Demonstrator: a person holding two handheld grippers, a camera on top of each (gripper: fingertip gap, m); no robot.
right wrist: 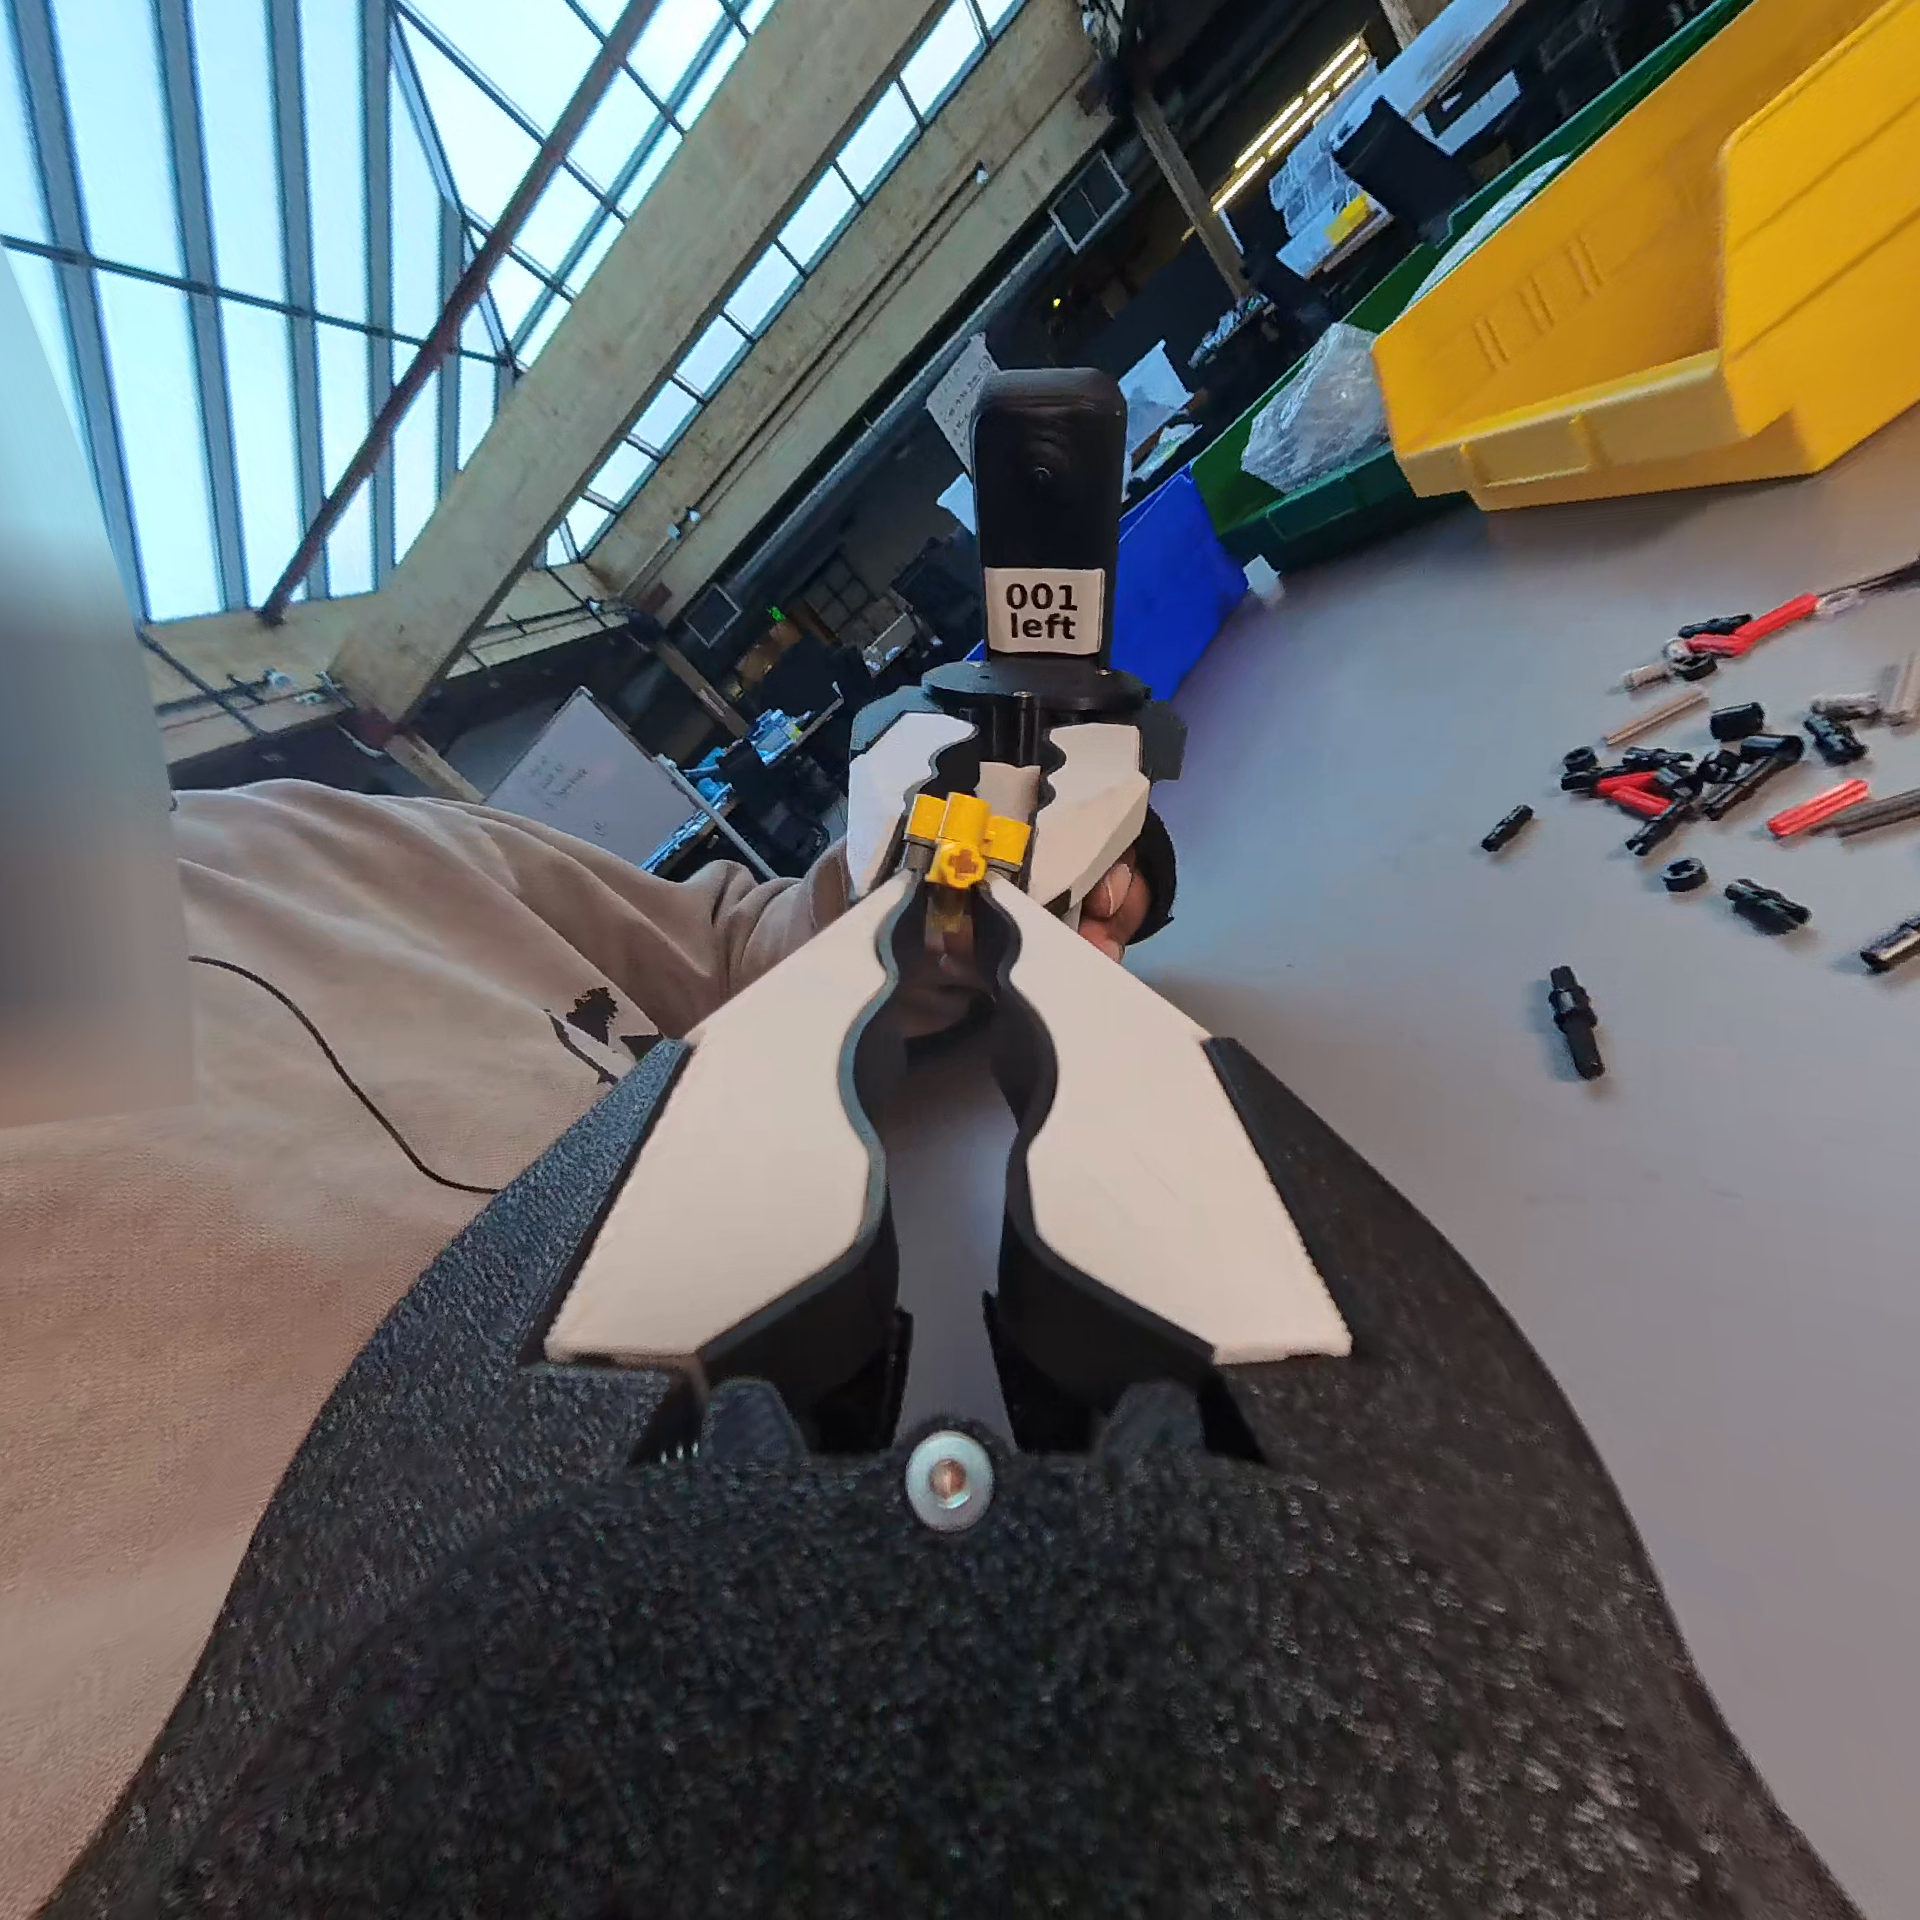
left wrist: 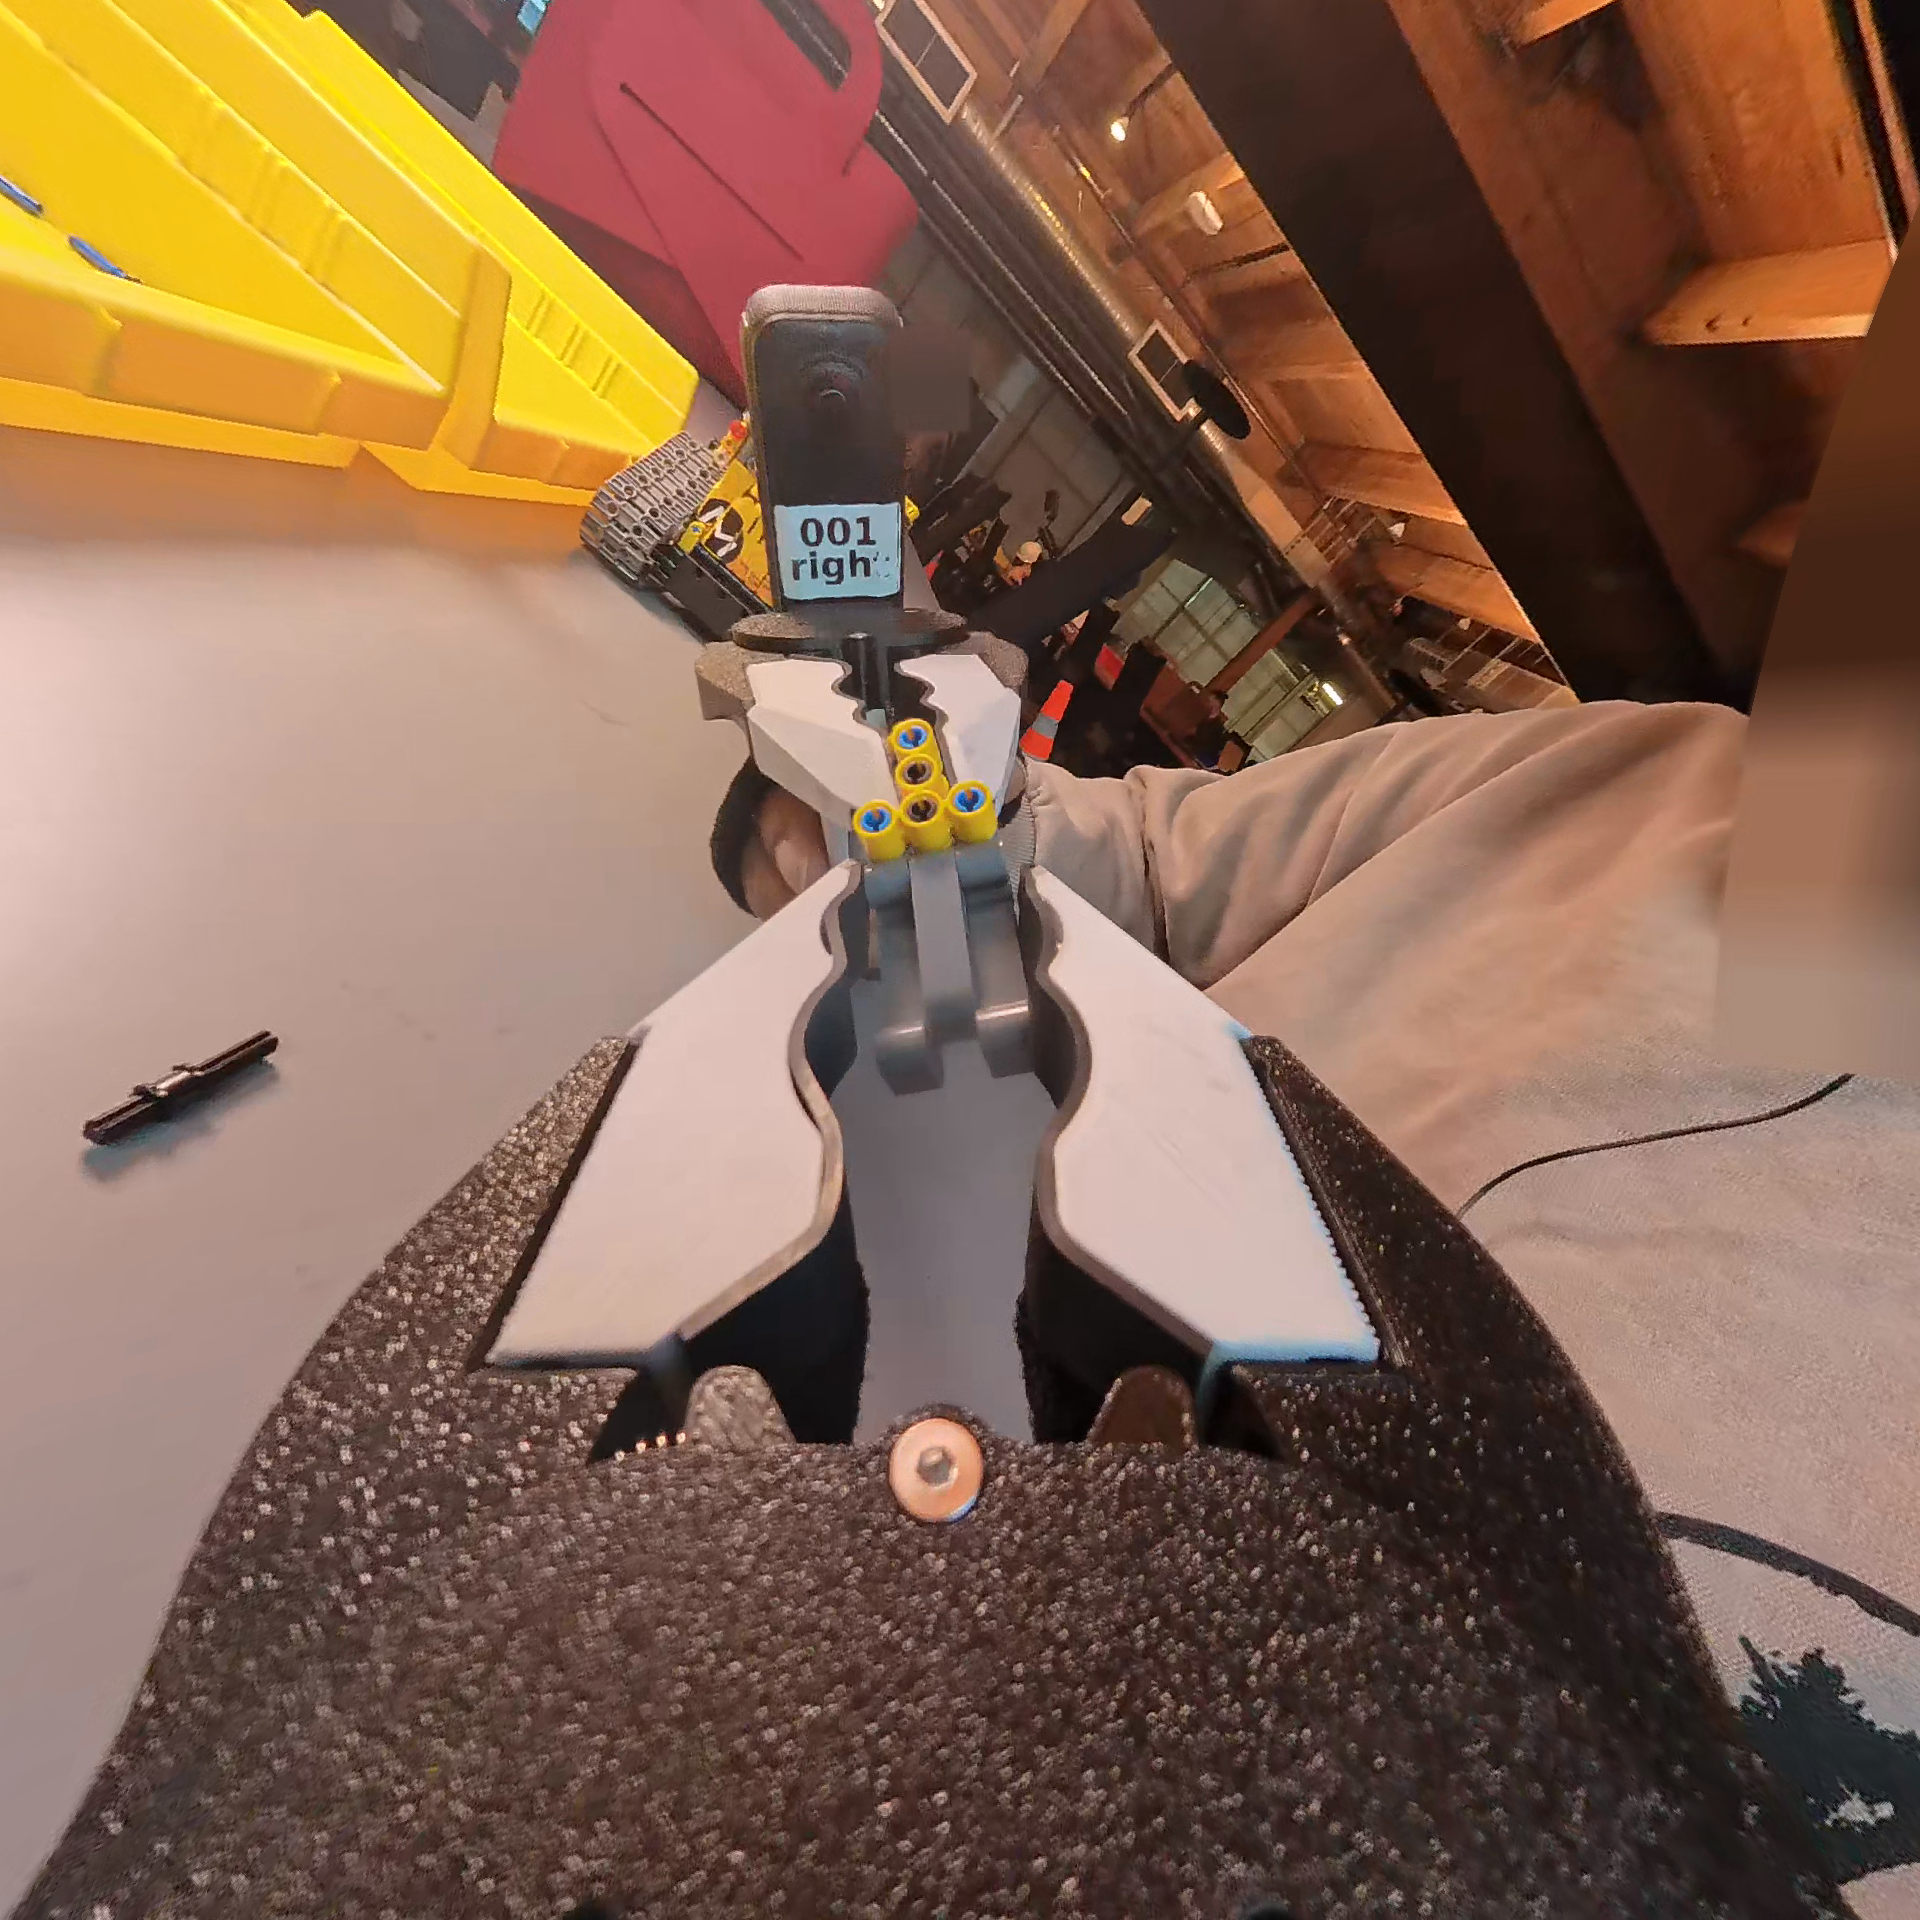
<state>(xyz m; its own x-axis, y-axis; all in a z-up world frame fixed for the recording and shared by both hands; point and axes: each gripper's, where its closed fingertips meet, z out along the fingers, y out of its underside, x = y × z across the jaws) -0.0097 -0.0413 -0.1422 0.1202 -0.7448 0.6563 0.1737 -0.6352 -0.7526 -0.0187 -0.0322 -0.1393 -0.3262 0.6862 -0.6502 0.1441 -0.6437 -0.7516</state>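
Beside yellow bins [right wrist: 1621, 343] on grey table [left wrist: 312, 831], both tools [left wrist: 940, 883] [right wrist: 951, 904] clench one yellow-and-grey brick assembly [left wrist: 925, 800].

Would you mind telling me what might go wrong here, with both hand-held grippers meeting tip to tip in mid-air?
1. The left hand-held gripper grips the grey forked piece only at its fingertips, so a sideways push may twist it loose.
2. The right hand-held gripper pinches the yellow T-shaped piece just as narrowly; misalignment may pop it out.
3. A dropped part could land among the loose black and red parts on the grey table.
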